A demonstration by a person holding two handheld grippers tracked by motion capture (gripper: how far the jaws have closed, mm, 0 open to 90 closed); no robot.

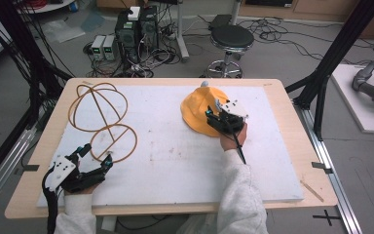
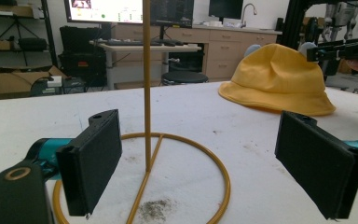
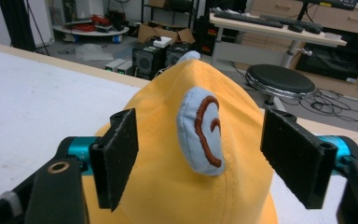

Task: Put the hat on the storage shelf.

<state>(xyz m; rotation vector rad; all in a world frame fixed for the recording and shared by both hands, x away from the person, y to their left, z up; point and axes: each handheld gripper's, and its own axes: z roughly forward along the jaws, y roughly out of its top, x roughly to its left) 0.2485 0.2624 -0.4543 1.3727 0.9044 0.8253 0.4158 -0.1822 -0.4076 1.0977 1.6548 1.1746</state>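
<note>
high: above, facing forward-down | tool views: low, close | shared: yellow hat (image 1: pixel 202 109)

Yellow bucket hat (image 1: pixel 202 111): soft fabric, crown up, brim flat on the white table top, upper centre-right of the high view; pale blue ear patch (image 3: pixel 200 132) with brown spiral stitching stands on the crown, centre of the right gripper view.

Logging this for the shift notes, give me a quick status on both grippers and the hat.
Right gripper open, jaws either side of the blue ear on the yellow hat. Left gripper open over the wire stand base. Nothing in the way.
</note>
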